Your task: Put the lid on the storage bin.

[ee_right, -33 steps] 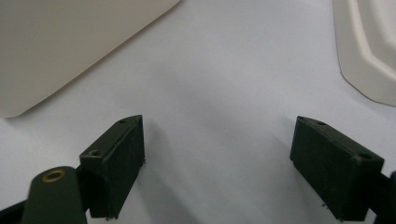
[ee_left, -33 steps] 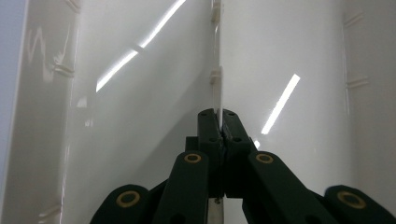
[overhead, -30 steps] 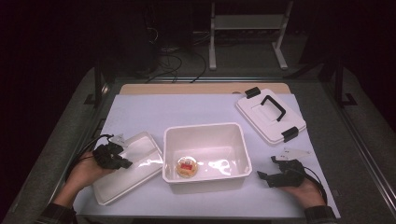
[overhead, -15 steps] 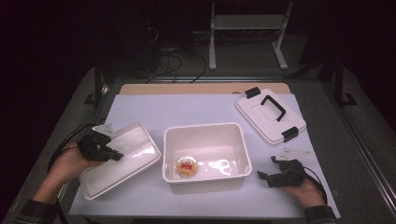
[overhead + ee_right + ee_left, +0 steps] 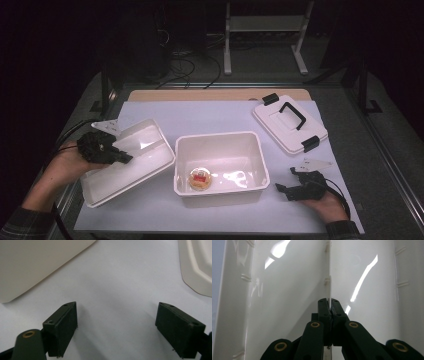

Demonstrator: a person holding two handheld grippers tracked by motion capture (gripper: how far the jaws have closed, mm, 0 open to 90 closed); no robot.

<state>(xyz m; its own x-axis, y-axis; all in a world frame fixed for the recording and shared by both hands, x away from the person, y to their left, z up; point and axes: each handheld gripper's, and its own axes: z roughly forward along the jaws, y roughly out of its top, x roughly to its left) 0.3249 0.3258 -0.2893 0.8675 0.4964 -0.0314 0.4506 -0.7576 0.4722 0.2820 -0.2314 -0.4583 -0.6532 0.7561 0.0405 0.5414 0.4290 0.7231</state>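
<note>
- I am pinching the middle divider of the white tray (image 5: 131,159) with my left gripper (image 5: 119,156); in the left gripper view the jaws are closed tight on that thin upright wall (image 5: 328,277), which gives me a firm edge to carry the tray by.
- The tray is sitting to the left of the white bin (image 5: 220,167), tilted, with its far end raised and its near corner low by the tabletop (image 5: 210,112); I cannot tell whether that corner is touching.
- I am holding it just beside the bin rather than over it, probably so I can either set it aside or bring it across to nest on top.
- The bin is standing open in the middle of the tabletop, with a small round pastry (image 5: 200,179) lying at its front left corner.
- My right gripper (image 5: 285,189) is resting low beside the bin's right wall, jaws spread wide apart and holding nothing, likely waiting there to steady the bin.
- The lid (image 5: 289,122) with its black handle is lying flat at the back right, well apart from the bin, so the opening is staying free for the work.
</note>
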